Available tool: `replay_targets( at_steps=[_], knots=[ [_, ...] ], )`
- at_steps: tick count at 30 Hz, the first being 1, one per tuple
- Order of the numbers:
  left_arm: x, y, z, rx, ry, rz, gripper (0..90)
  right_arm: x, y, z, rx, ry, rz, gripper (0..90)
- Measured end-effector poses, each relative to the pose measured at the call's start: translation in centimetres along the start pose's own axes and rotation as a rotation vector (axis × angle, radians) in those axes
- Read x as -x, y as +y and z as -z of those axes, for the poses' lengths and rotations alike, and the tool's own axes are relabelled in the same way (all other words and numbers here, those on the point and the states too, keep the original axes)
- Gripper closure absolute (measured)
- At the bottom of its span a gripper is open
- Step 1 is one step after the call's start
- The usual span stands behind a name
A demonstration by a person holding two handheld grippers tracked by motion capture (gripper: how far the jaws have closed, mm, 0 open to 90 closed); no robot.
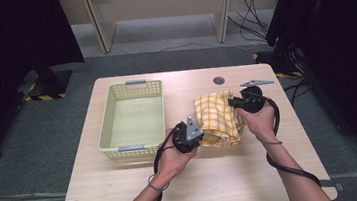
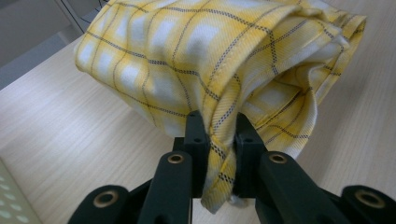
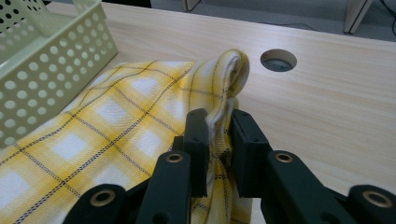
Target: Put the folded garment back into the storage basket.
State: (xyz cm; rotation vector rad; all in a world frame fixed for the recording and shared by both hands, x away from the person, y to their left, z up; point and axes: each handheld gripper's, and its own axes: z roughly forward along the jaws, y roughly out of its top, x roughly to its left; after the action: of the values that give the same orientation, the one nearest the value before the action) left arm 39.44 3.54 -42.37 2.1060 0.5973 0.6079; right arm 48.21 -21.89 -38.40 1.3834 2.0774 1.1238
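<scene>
Yellow checked cloth (image 1: 217,119) is lying bunched on the right half of the wooden table (image 1: 125,186), just beside the pale green perforated basket (image 1: 133,118), and I am gripping it from both sides. My left gripper (image 2: 220,135) is pinching a folded, hemmed edge at the cloth's near left side; the fabric is running down between my two black jaws and hanging out below them. My right gripper (image 3: 218,128) is pinching a raised fold at the cloth's far right edge, with the fold curling up above my jaw tips. A round cable hole (image 3: 278,60) is sitting in the tabletop just beyond that fold.
</scene>
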Motion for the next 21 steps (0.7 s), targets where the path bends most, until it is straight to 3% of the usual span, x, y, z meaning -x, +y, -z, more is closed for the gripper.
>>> replay_targets(
  at_steps=[12,21],
  knots=[
    [-0.8,0.8,2.8,0.019,0.053,-0.034,78.7,-2.2,2.3,1.0,0.052,0.017,0.034,78.5],
    [-1.5,0.7,4.2,0.021,0.072,-0.023,78.9,-3.6,3.6,1.1,0.072,0.032,0.053,78.4]
  ],
)
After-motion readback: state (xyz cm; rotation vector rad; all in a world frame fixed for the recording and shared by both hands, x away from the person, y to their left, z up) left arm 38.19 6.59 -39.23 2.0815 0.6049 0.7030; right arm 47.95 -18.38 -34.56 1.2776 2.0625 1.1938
